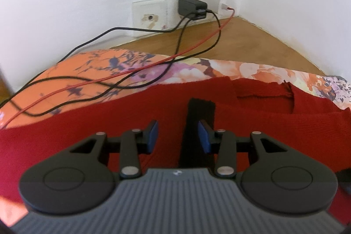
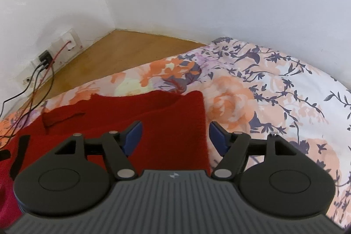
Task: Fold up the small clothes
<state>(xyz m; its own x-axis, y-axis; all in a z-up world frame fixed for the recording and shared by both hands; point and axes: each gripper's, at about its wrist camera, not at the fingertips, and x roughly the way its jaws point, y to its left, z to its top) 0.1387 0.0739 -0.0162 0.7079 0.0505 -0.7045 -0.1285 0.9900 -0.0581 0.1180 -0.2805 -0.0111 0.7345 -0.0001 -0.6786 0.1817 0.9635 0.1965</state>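
Floral cotton, orange and lilac: a bedspread [image 2: 274, 84] filling the right half of the right wrist view, laid flat as a working surface, with plenty of bare room toward the right edge of the frame. Wooden floor [image 2: 114, 52] and white walls beyond, upper left, so no room to push cloth that way without dropping off the bed edge. Red knit garment [image 2: 166, 115] spread across the lower centre, probably flattened for folding; its right edge running straight down between the open fingers of the right gripper [image 2: 174, 137], nothing pinched yet. A black strap [image 1: 200, 124] lying up the cloth in the left wrist view, right beside the released left gripper [image 1: 178, 135], jaws apart, empty. Black and red cables [image 1: 122, 78] trailing across the bedspread, upper left, near the garment's far edge: a likely snag when lifting. Charger [image 1: 193, 8] plugged in at the wall.
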